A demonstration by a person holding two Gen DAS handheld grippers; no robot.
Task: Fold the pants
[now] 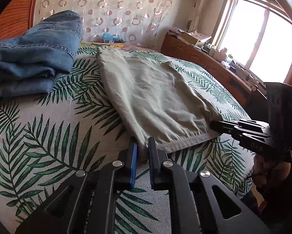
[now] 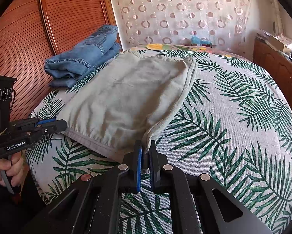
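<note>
Left tool [image 1: 142, 149] and right tool [image 2: 146, 148] each clench a near corner of the pants [image 1: 149, 95] on the bed [image 1: 48, 136].

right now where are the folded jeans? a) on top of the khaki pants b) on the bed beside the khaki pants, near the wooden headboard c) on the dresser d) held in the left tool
b: the folded jeans lie on the leaf-print bed beside the khaki pants, against the wooden headboard.

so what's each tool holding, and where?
Both grip the grey-green pants at the near hem: left tool on one corner, right tool on the other.
</note>
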